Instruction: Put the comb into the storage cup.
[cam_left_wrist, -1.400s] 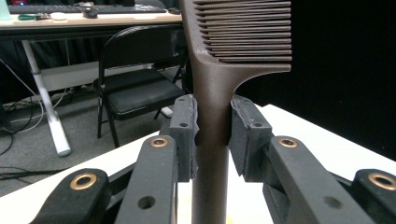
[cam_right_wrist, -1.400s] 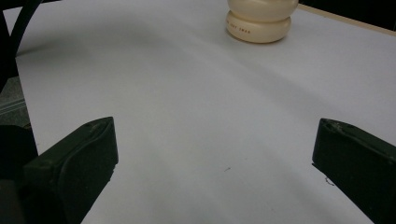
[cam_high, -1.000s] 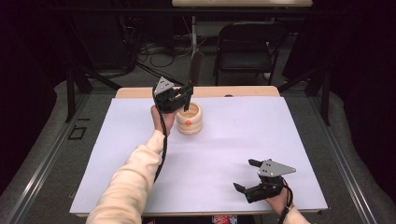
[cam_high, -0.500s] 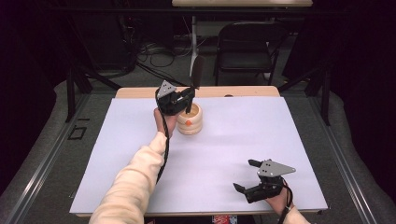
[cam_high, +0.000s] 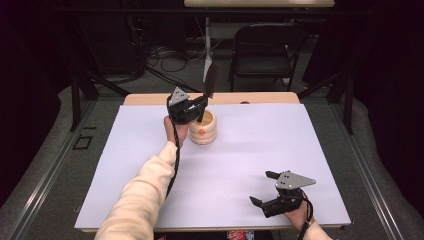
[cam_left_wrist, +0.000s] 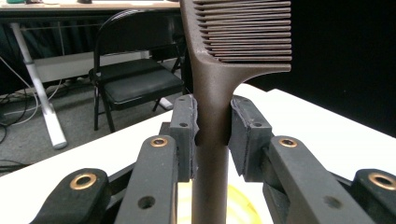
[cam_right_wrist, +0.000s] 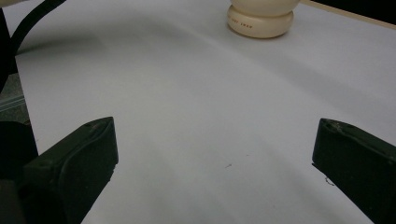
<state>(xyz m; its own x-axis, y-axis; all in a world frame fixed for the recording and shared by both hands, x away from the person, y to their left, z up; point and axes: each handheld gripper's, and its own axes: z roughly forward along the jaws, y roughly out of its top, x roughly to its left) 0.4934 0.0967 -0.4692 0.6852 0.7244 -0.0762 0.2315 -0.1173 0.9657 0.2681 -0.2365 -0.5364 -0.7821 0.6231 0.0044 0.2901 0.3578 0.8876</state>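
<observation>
Hand-held gripper, left (cam_left_wrist: 212, 133): clamped on my dark brown plastic comb (cam_left_wrist: 224, 65) upright over the cream ribbed wooden cup (cam_high: 202, 128). Right one (cam_high: 267, 192): wide open, empty, resting on the bench (cam_high: 310, 145). Risk: narrow handle pivoting between pads, tipping cup.

dark room, folding chair (cam_high: 267, 47) behind table (cam_high: 320, 145), floor cables (cam_high: 167, 52)
</observation>
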